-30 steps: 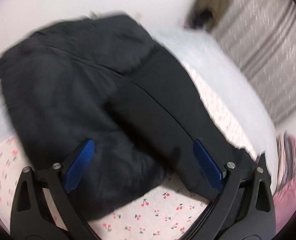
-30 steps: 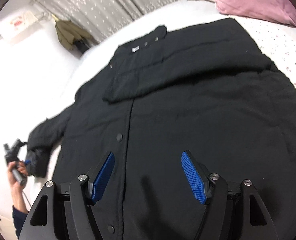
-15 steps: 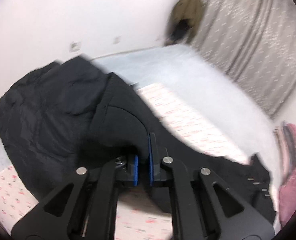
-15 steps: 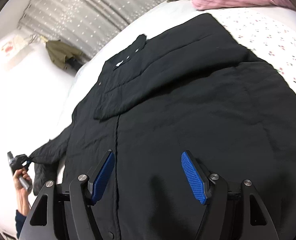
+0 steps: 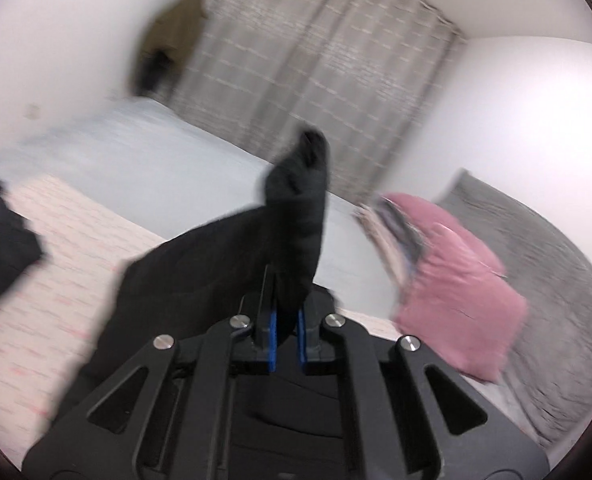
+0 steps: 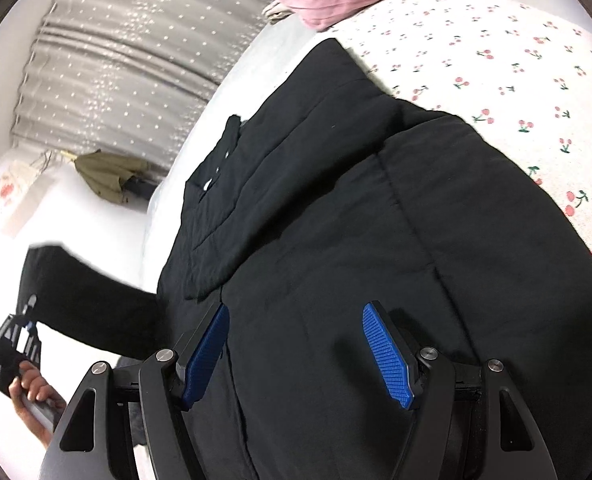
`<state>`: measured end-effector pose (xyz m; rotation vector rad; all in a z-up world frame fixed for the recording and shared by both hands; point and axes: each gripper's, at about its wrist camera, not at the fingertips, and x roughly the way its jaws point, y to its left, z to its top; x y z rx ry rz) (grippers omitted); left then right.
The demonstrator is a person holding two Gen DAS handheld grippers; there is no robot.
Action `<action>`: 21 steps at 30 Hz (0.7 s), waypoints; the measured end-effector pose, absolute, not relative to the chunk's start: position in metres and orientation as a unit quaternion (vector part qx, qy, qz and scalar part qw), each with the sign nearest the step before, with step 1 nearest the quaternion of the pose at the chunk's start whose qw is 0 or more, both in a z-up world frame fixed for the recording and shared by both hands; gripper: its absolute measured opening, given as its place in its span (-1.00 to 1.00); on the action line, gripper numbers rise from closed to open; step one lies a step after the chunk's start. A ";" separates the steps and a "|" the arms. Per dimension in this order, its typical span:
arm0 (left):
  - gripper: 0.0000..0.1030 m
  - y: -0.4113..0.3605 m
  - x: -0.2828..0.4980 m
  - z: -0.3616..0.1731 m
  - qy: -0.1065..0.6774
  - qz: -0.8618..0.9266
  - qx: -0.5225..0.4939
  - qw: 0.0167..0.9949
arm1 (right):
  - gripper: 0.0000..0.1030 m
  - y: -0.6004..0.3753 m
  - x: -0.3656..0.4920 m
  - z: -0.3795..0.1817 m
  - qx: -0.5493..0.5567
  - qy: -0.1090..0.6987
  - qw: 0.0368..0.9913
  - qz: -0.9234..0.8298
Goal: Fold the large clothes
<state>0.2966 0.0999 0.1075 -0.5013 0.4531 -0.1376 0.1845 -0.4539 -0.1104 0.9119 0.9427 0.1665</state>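
One large black padded coat (image 6: 376, 220) lies spread front-up on the bed's cherry-print sheet (image 6: 536, 60), and the step in hand appears to be folding its sleeve (image 5: 292, 216) inward. The left gripper (image 5: 286, 336) has its jaws pinching the sleeve's cuff, lifted off the bed; the right gripper (image 6: 296, 350) hovers with jaws spread and empty above the coat's body. The next move likely calls for laying the sleeve across the chest; one pink pillow (image 5: 456, 280) lies apart.
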 end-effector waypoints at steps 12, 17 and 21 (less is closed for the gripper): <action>-0.50 -0.036 0.352 -0.074 0.429 -0.114 -0.238 0.864 | 0.37 -0.476 0.179 -0.112 0.460 0.427 0.775 0.083; -0.31 -0.041 0.340 -0.087 0.435 -0.131 -0.277 0.847 | 0.37 -0.470 0.180 -0.113 0.457 0.435 0.770 0.095; 0.04 -0.044 0.341 -0.087 0.442 -0.145 -0.269 0.843 | 0.37 -0.466 0.183 -0.112 0.453 0.435 0.773 0.096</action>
